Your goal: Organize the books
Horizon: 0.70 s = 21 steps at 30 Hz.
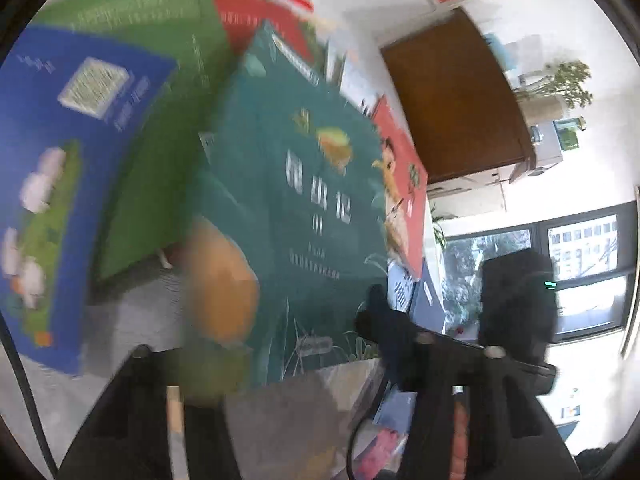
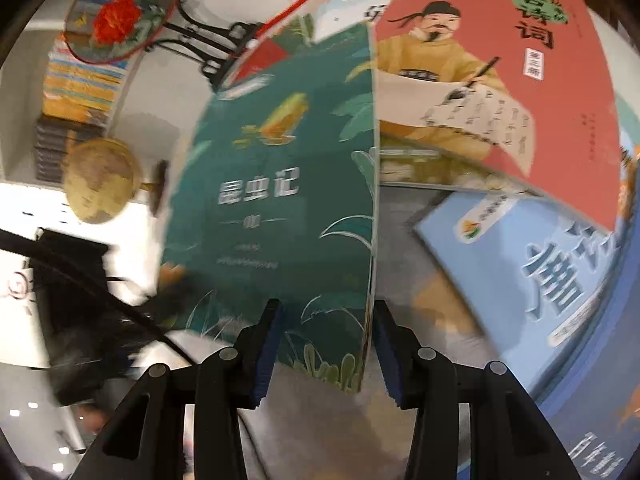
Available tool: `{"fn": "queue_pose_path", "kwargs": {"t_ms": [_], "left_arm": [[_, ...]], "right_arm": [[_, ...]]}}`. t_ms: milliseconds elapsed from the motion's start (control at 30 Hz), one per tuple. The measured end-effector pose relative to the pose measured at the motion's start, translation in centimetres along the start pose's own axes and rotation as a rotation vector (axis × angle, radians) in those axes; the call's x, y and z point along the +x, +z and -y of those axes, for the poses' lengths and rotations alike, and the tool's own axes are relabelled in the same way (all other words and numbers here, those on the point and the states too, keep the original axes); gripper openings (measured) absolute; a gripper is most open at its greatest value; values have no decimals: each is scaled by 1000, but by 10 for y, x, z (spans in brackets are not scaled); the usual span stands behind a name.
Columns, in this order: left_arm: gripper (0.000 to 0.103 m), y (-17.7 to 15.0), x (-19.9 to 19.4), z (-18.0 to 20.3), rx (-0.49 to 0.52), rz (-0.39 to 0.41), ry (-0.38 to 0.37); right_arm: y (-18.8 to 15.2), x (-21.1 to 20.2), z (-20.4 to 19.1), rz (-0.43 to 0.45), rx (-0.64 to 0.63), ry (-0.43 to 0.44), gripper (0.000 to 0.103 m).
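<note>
We start at the dark green book [image 2: 280, 208], which stands raised on its lower edge above the grey tabletop [image 2: 328, 420]. Our right gripper [image 2: 326, 356] straddles that book's lower corner: its spine edge runs down between the two blue-padded fingers [image 2: 266, 354], with visible gaps on both sides, so the jaws stand partly open and press on nothing. Right of the green book lies a red book [image 2: 500, 80] showing a robed figure writing, and below that a light blue book [image 2: 520, 264]; a strip of bare grey surface separates the green book's spine from the blue one. Left of the green book stand a globe [image 2: 100, 180] and an embroidered round fan [image 2: 120, 12].

Through the left wrist camera the green book [image 1: 304, 208] fills the centre, blurred. Our left gripper [image 1: 288, 380] sits at its lower edge; whether it pinches the cover we cannot tell. Left of it lie a bright green book [image 1: 160, 120] and a blue book [image 1: 60, 160].
</note>
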State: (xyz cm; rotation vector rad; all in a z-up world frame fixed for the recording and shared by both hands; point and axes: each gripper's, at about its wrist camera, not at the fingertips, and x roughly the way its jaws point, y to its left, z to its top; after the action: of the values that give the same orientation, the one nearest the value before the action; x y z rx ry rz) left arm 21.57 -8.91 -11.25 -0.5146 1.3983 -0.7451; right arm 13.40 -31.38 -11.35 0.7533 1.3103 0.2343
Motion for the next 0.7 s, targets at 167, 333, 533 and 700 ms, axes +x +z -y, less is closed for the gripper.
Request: {"fn": "queue_pose_path", "kwargs": {"t_ms": [167,333,533,700], "left_arm": [[10,0,3,-1,-93,-23,-198],[10,4,-4,-11,-178,-50,-348],[10,-4,5,-7,-178,-69,-276],[29,-9,2,-13,-147,-68,-151]], "right_arm": [[1,-9,-14,34,-33,5,75],[6,-4,19,41,183,254,79],[9,14,30,46,324,392,23],[13,-6,18,76,235,311,9]]}}
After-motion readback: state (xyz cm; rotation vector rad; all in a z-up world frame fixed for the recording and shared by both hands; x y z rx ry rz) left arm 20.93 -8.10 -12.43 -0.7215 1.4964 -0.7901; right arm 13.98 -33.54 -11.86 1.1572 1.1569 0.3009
